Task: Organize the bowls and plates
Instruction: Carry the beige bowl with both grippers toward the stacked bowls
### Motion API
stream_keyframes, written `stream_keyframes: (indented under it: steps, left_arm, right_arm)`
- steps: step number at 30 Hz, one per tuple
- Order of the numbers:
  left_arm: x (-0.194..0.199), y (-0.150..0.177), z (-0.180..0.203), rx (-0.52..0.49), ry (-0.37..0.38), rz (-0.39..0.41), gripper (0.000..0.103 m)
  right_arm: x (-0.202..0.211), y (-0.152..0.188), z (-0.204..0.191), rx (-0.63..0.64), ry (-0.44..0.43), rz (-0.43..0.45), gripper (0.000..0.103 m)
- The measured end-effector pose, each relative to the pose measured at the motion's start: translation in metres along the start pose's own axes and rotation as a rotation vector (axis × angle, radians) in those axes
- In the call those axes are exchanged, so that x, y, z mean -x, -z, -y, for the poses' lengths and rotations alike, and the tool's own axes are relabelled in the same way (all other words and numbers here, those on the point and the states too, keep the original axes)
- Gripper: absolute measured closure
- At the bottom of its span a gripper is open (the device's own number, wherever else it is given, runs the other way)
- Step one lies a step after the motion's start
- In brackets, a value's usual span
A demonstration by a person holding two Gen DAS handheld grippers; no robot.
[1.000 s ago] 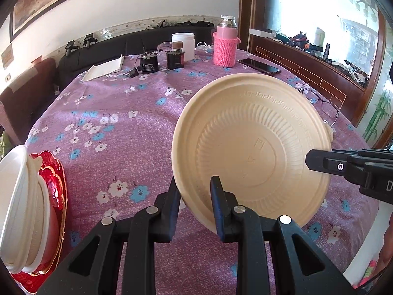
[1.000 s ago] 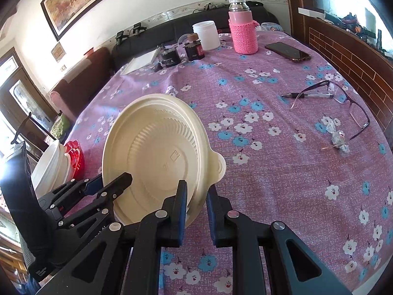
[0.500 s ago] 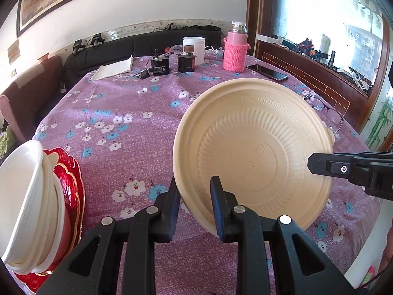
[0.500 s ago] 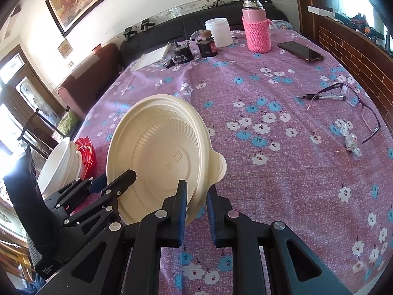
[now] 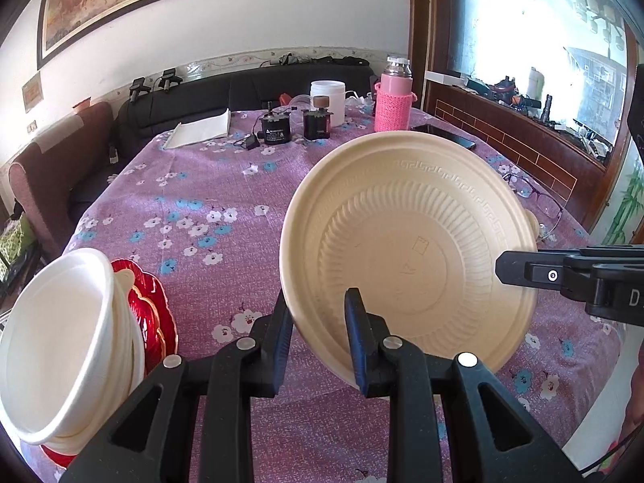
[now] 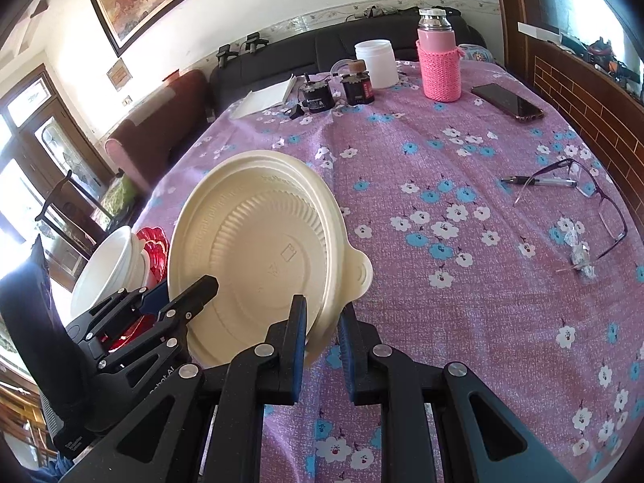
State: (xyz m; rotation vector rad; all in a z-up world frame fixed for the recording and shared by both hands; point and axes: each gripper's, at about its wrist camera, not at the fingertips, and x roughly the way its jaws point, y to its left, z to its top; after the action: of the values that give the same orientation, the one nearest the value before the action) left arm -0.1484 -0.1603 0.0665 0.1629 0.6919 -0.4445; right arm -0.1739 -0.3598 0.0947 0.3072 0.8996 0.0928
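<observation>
A cream plastic bowl (image 5: 406,249) hangs tilted above the purple flowered tablecloth (image 5: 209,209), its ribbed underside toward both cameras. My left gripper (image 5: 317,301) is shut on the bowl's lower left rim. My right gripper (image 6: 324,306) is shut on the rim of the same bowl (image 6: 261,249), beside its small tab handle. From the side, each gripper shows in the other's view: the right gripper (image 5: 523,271) and the left gripper (image 6: 193,290). A stack of white bowls (image 5: 60,342) leans on red scalloped plates (image 5: 151,302) at the table's left edge.
At the far end stand a pink-sleeved flask (image 6: 438,60), a white jar (image 6: 376,62), two small black devices (image 6: 316,94) and a paper pad (image 6: 265,98). A phone (image 6: 507,100), glasses (image 6: 603,201) and a pen (image 6: 539,181) lie right. Sofas border the table.
Both grippers have risen a little with the bowl between them. In the left wrist view the white bowl stack and red plates have come further into the picture.
</observation>
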Motion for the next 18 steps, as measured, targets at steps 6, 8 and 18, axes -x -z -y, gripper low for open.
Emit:
stream_keyframes:
  steps: [6,8,18]
  left_arm:
    - [0.01,-0.005,-0.006,0.016,-0.013,0.02,0.079]
    - [0.014,-0.006,-0.011,0.023,-0.019,0.026,0.079]
    - [0.046,-0.018,-0.038,0.064,-0.065,0.081,0.075]
  right_arm:
    - [0.005,-0.007,-0.01,0.028,-0.011,0.015,0.086]
    - [0.006,-0.009,-0.013,0.04,-0.016,0.02,0.086]
    - [0.013,-0.027,-0.046,0.097,-0.082,0.025,0.085]
